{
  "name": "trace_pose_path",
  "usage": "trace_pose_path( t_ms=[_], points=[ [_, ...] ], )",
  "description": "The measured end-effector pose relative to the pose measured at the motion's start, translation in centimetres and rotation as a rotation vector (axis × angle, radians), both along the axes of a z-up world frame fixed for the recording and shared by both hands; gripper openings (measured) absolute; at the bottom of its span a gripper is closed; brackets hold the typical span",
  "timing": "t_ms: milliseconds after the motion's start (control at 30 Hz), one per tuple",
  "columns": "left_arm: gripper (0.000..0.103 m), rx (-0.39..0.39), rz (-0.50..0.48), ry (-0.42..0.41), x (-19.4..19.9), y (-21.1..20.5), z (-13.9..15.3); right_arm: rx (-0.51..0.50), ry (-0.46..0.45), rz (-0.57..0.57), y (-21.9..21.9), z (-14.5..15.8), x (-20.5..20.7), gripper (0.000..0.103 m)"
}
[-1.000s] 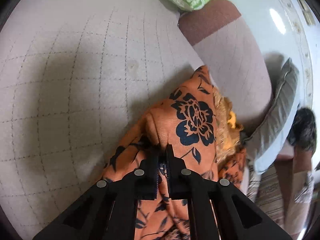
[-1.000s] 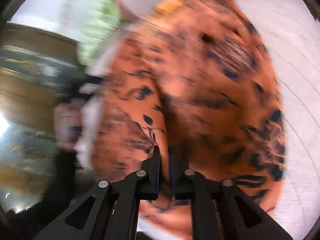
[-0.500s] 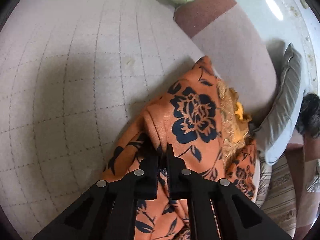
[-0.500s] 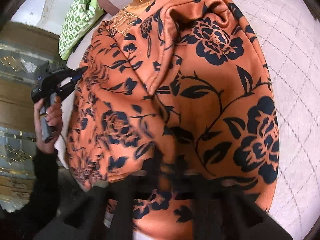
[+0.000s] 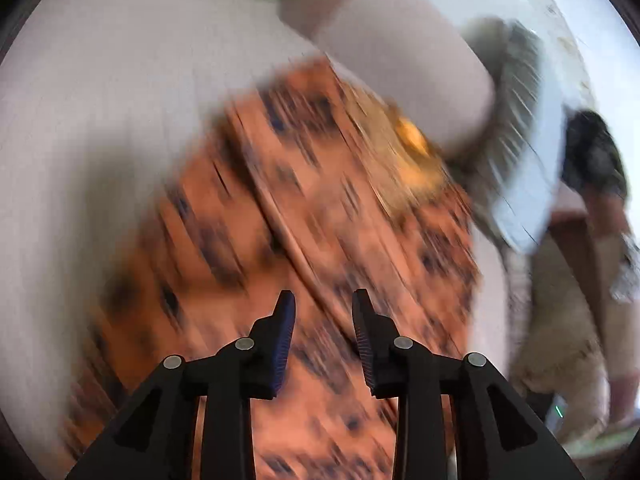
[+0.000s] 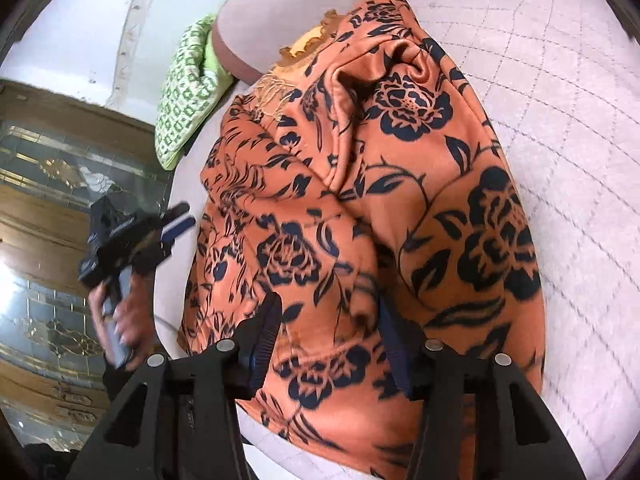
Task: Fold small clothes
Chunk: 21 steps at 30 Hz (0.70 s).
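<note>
with both our left gripper (image 5: 323, 308) and right gripper (image 6: 326, 320) spread open and empty, the orange floral garment (image 6: 360, 208) lies folded mid-frame on the quilted bed (image 6: 580, 120), so we should re-grip an edge cleanly before folding again

One orange garment (image 6: 380, 208) is lying on one quilted bed (image 6: 568, 128); two grippers, left (image 5: 323, 312) and right (image 6: 326, 332), are showing, and one green cushion (image 6: 188, 92)

Daylight was bright and even. The left wrist view was heavily motion-blurred; the right stayed sharp, with fisheye bending at its edges.
</note>
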State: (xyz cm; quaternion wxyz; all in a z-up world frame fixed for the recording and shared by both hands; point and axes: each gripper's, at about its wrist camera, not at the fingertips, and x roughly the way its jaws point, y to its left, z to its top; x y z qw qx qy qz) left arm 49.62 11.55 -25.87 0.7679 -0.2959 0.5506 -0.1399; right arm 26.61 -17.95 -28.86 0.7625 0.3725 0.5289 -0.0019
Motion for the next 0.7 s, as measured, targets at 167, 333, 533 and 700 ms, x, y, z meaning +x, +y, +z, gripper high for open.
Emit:
trace_pose_path(
  t_ms=[167, 333, 533, 700],
  points=[
    [0.028, -0.04, -0.083, 0.042, -4.9, -5.9, -1.8, 0.021, 0.014, -0.065, -0.9, -2.0, -1.0, 0.047],
    [0.028, -0.043, 0.005, 0.073, -4.3, -7.7, -3.0, 0.053, -0.042, -0.089, -1.6, -1.7, -0.9, 0.035],
    [0.005, 0.024, 0.04, 0.131, -2.7, -9.4, -4.3, 0.082, -0.041, -0.094, -1.8, -2.0, -0.7, 0.007],
    [0.004, -0.012, 0.05, 0.076, -5.2, -7.9, -1.0, 0.155, -0.126, -0.073, -2.5, 0.2, -2.0, 0.007]
  ],
)
